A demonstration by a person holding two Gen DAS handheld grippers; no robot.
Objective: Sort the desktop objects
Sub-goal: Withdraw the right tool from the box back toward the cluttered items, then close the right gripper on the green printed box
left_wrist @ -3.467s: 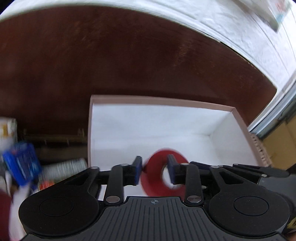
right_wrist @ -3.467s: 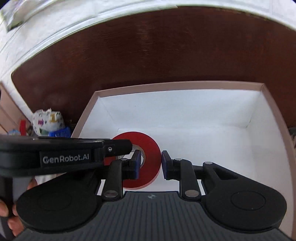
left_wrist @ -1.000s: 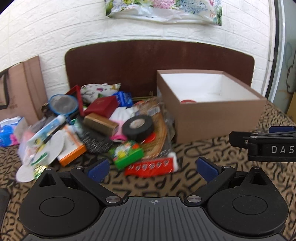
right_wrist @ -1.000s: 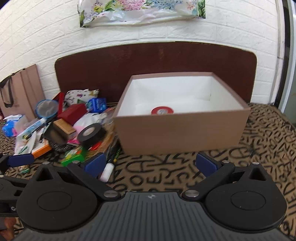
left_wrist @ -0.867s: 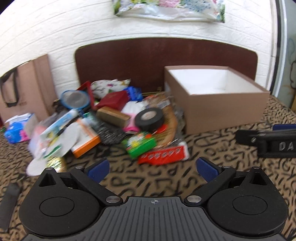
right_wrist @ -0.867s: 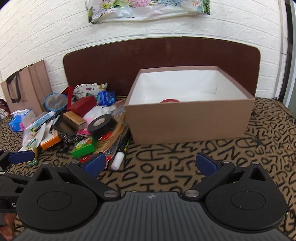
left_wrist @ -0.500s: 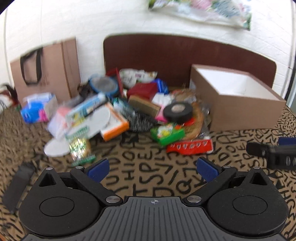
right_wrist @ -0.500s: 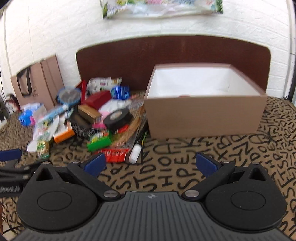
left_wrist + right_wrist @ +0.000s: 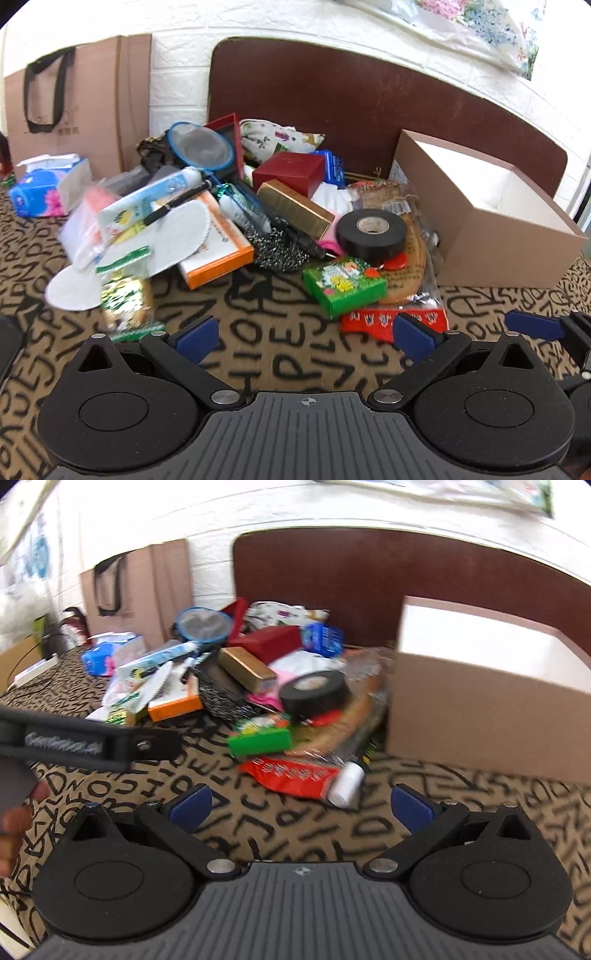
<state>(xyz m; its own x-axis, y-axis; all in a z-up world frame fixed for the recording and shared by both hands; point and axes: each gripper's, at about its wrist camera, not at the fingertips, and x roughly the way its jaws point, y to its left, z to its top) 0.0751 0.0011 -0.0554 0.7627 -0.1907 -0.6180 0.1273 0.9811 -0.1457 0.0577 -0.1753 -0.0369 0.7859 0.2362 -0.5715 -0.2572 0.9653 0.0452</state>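
The pile I'm sorting sits ahead of both claws on the letter-patterned tablecloth, heaped toward the far edge and pressed against the left wall of the brown box. Nearest my left gripper is the green carton, just ahead and slightly right, its long axis running left to right across my view; the red packet lies right behind that claw's right finger. From the right gripper the same carton sits ahead and left, with the packet and a white cap between. I judge the left claw is better lined up, though both are near.

Both claws stand wide apart, holding nothing.

Counted: one black tape roll behind the carton, one gold bar box, one dark red box, one orange-edged box, one blue-rimmed sieve, one brown box. At the far left edge: one tissue pack and one paper bag.
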